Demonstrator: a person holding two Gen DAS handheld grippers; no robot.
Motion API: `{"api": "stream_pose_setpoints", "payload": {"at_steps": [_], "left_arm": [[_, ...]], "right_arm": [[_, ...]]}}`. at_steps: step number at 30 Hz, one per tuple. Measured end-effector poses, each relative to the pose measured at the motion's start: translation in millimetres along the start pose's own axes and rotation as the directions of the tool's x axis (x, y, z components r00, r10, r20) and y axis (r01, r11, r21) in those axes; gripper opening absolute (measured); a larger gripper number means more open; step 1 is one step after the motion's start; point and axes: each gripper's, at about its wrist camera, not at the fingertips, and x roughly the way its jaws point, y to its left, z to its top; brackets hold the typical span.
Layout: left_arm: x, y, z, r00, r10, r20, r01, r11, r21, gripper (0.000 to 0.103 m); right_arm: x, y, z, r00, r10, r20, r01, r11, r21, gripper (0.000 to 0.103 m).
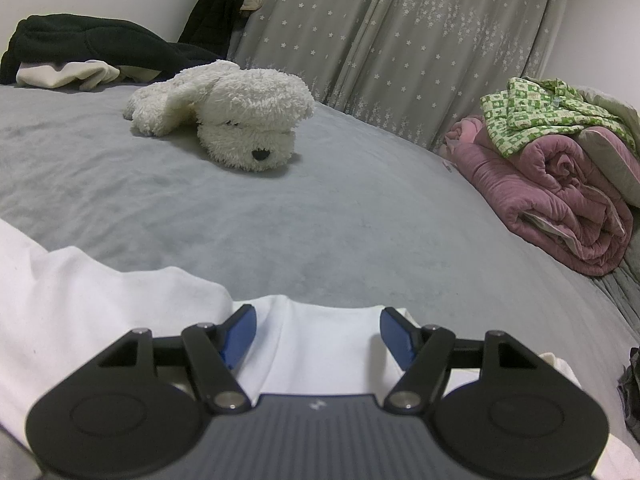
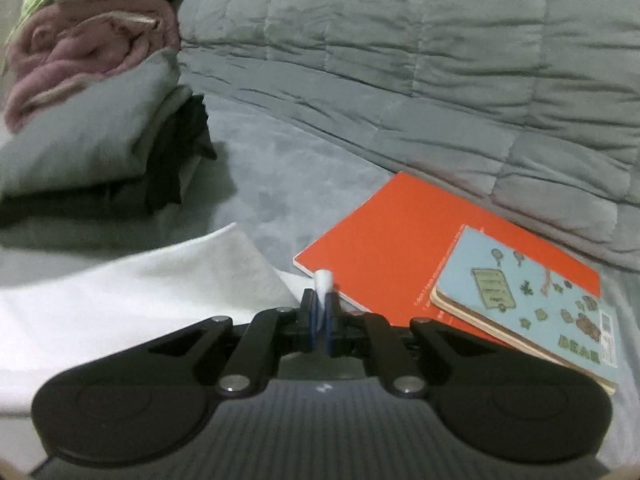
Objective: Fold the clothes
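A white garment [image 1: 120, 320] lies spread on the grey bed cover [image 1: 320, 220], reaching from the left edge under my left gripper [image 1: 318, 334]. That gripper is open, its blue pads [image 1: 240, 336] wide apart over a fold of the white cloth, not pressing on it. In the right wrist view the same white garment [image 2: 140, 292] lies at the lower left. My right gripper [image 2: 320, 316] is shut on a pinch of it, and a small tip of white cloth [image 2: 323, 280] sticks up between the pads.
A white plush dog [image 1: 236, 116] lies mid-bed. Dark and pale clothes [image 1: 80, 52] are piled at the back left. A rolled pink quilt [image 1: 560, 196] with a green patterned cloth [image 1: 536, 116] sits right. An orange book [image 2: 400, 240] under a blue book [image 2: 532, 300] lies beside my right gripper, before a grey quilt [image 2: 440, 60].
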Motion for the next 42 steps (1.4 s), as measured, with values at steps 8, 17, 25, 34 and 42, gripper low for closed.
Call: {"api": "stream_pose_setpoints", "payload": {"at_steps": [8, 17, 25, 34, 42], "left_arm": [[0.2, 0.2, 0.3, 1.000, 0.000, 0.000, 0.000, 1.000, 0.000, 0.070], [0.1, -0.4, -0.2, 1.000, 0.001, 0.000, -0.001, 1.000, 0.006, 0.071], [0.3, -1.4, -0.4, 1.000, 0.002, 0.000, -0.002, 1.000, 0.007, 0.071], [0.1, -1.8, -0.7, 1.000, 0.002, 0.000, -0.002, 1.000, 0.010, 0.072], [-0.1, -1.8, -0.7, 1.000, 0.001, 0.000, -0.001, 1.000, 0.009, 0.072]], "right_arm": [[-9.0, -8.5, 6.1, 0.997, 0.065, 0.030, -0.065, 0.998, -0.003, 0.038], [2.4, -23.3, 36.3, 0.981, 0.177, 0.073, -0.178, 0.984, 0.001, 0.037], [8.1, 20.0, 11.8, 0.969, 0.246, -0.007, -0.241, 0.943, -0.229, 0.043], [29.7, 5.8, 20.7, 0.936, 0.339, -0.095, -0.352, 0.914, -0.202, 0.047], [8.9, 19.5, 14.1, 0.949, 0.315, -0.016, -0.309, 0.920, -0.242, 0.009]]}}
